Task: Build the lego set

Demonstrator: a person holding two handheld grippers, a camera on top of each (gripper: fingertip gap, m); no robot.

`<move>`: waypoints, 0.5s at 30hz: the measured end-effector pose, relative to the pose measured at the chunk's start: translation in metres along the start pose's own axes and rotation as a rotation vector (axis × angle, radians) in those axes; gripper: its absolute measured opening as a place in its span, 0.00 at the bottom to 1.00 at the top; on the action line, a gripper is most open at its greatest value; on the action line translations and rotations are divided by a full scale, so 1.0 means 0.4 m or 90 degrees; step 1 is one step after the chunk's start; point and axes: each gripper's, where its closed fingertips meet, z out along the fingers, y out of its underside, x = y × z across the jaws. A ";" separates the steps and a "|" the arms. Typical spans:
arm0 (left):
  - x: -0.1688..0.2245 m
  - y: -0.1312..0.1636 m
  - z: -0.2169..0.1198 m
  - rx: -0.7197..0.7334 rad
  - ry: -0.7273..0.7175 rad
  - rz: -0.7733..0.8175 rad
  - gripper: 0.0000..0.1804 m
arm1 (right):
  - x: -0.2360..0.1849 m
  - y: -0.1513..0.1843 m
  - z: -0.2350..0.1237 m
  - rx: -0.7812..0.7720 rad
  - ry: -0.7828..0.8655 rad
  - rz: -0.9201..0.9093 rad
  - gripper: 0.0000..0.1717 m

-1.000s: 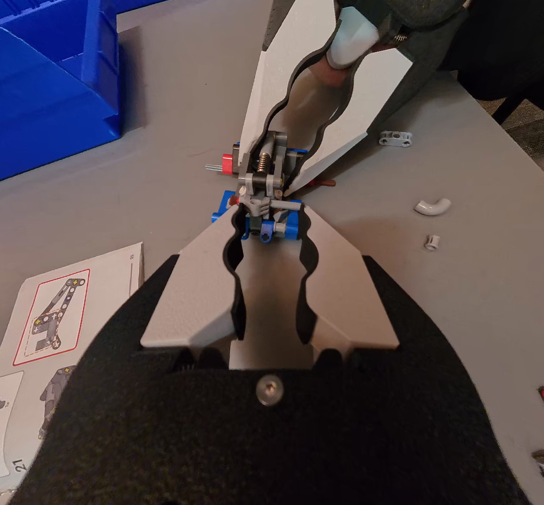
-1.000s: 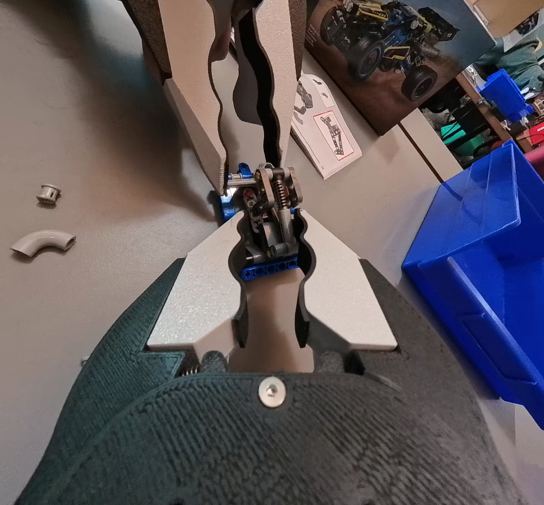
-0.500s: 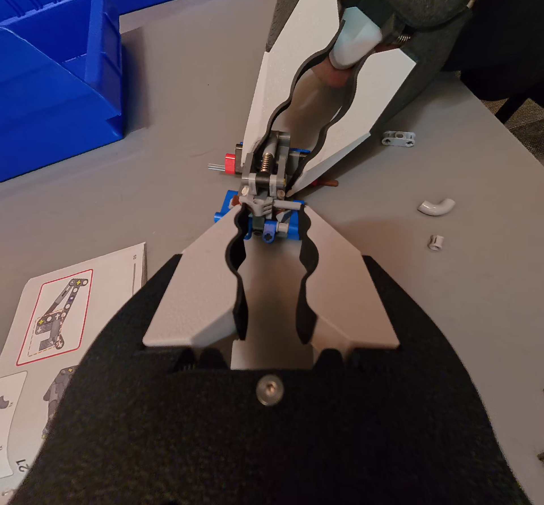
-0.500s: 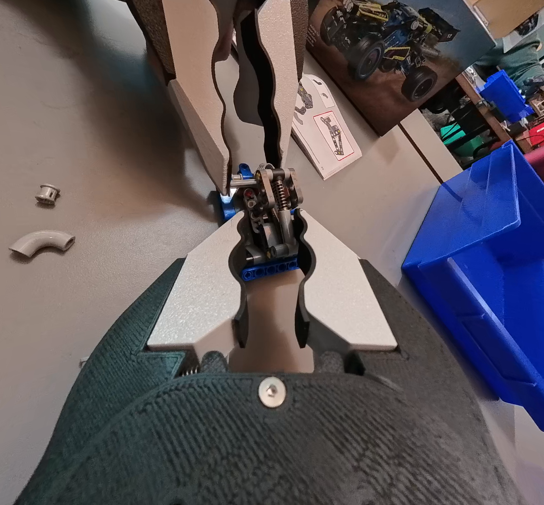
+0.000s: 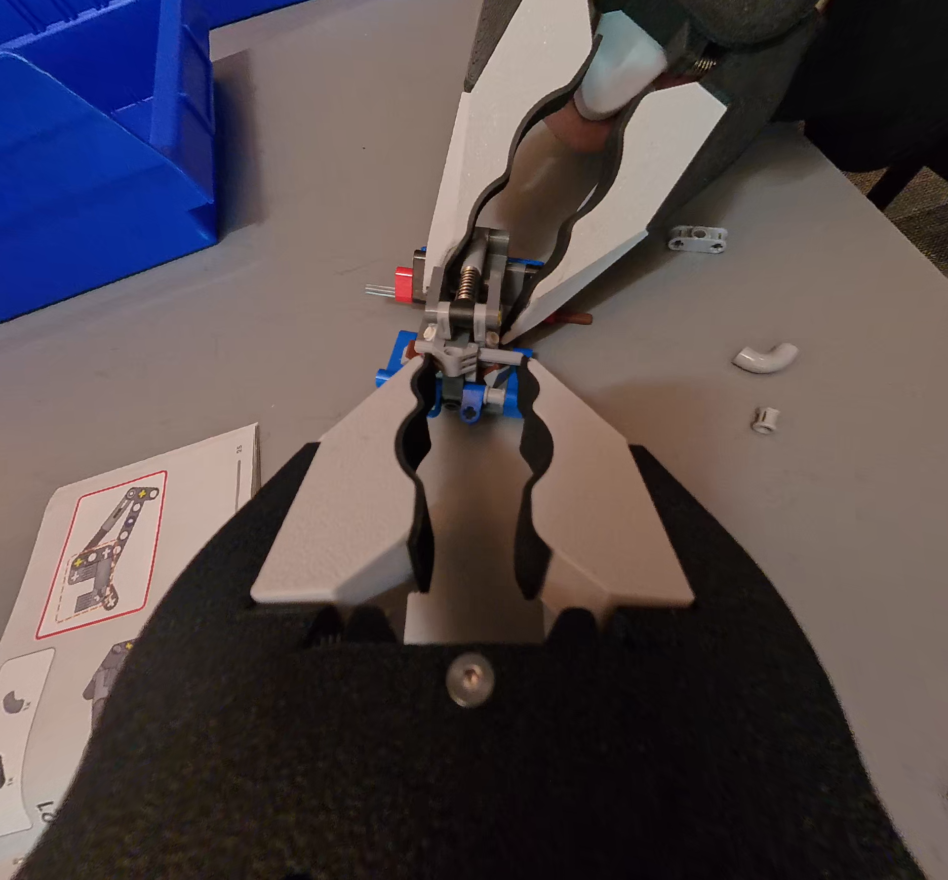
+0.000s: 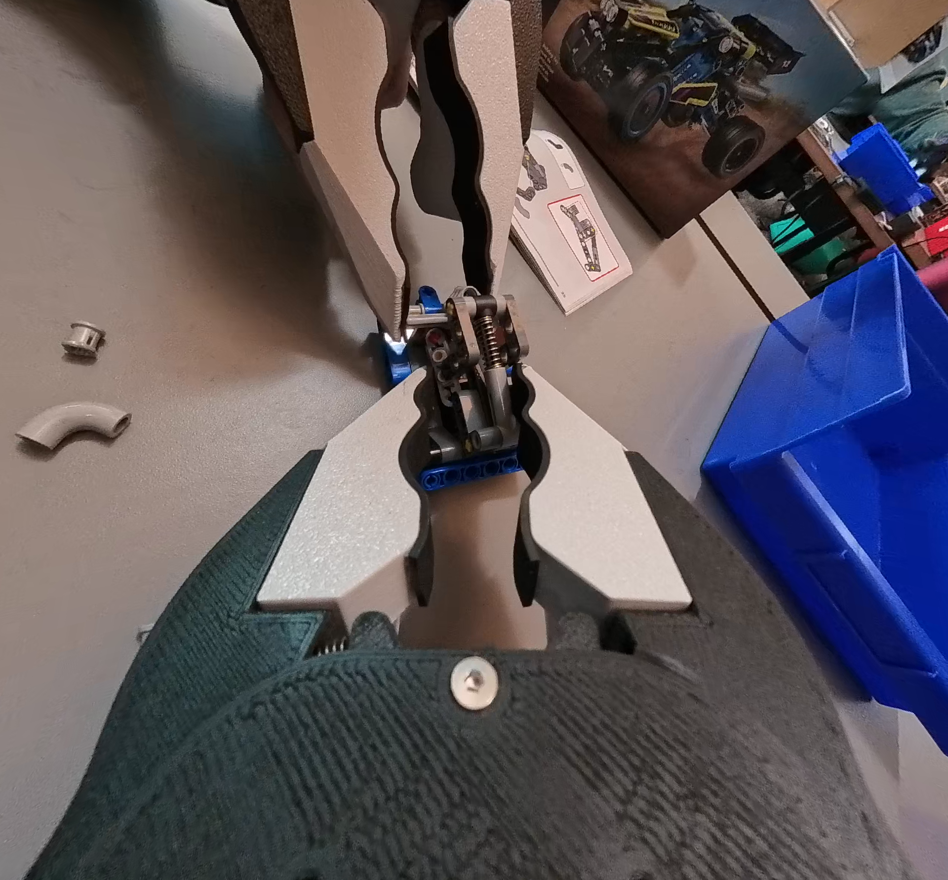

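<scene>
Two grippers grip one toy-brick assembly at frame centre.
The left gripper clamps its blue end narrowly; the right gripper pinches the grey spring section.

The left gripper had a rough black body filling the bottom of the left wrist view, with a silver screw at its centre. Two pale grey wedge fingers ran up the frame, each lined inside with a wavy black pad.

The right gripper had a dark green body with ridged print lines across the bottom of the right wrist view, a silver screw at centre and a small spring at lower left. Its fingers were the same pale grey wedges with wavy black pads. At the upper right of the left wrist view, a pale finger cot covered a fingertip behind the right gripper.
</scene>
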 end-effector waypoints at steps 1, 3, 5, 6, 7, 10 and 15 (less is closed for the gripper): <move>0.000 0.000 0.000 0.000 0.000 0.000 0.16 | 0.000 0.000 0.000 0.000 0.000 0.000 0.16; -0.001 0.000 0.000 0.000 0.000 0.000 0.16 | 0.000 0.000 0.000 0.000 -0.001 0.000 0.16; -0.001 0.000 0.000 0.000 0.000 0.000 0.15 | 0.000 0.000 0.000 0.000 0.000 0.000 0.16; -0.002 0.000 0.000 0.000 0.000 0.001 0.15 | 0.000 0.000 0.000 0.000 -0.001 0.000 0.16; -0.002 0.000 0.000 0.001 -0.001 0.002 0.15 | 0.000 0.000 0.000 0.000 -0.001 0.000 0.16; -0.002 0.000 0.000 0.001 -0.003 0.005 0.15 | 0.000 0.000 0.000 0.000 -0.001 0.001 0.16; -0.003 0.000 0.000 0.001 -0.003 0.005 0.15 | -0.001 0.000 0.000 0.000 -0.002 0.001 0.16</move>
